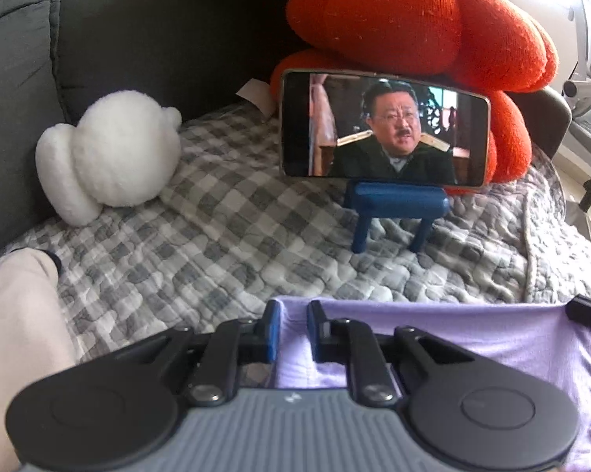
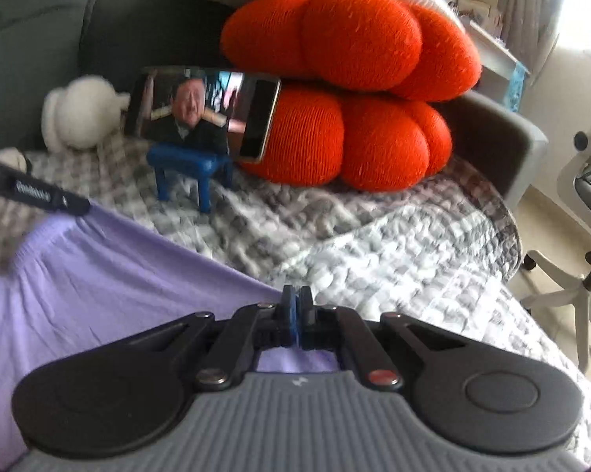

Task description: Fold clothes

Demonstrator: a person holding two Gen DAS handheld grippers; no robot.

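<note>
A grey checked quilt covers a dark sofa, with an office chair off beside it near a bright window.

The left gripper has its jaws narrow, with a bunched edge of the purple garment between them; the blue pads sit close against the cloth, so I read this as a pinch on that corner. The right gripper is fully closed at the opposite corner of the same edge, its pads pressed together with the purple cloth reaching right up to them; it appears to hold the edge, though the cloth inside the pinch is hidden. Between the two, the purple garment hangs stretched and mostly smooth, close to the person and at the near side of the quilt.

Further out stand a phone on a small blue stand, a white plush toy and an orange knotted cushion.

As for progress, I judge the folding has barely begun: both corners are taken, but no crease or fold shows in the visible cloth. The folds themselves and setting it down neatly remain.
</note>
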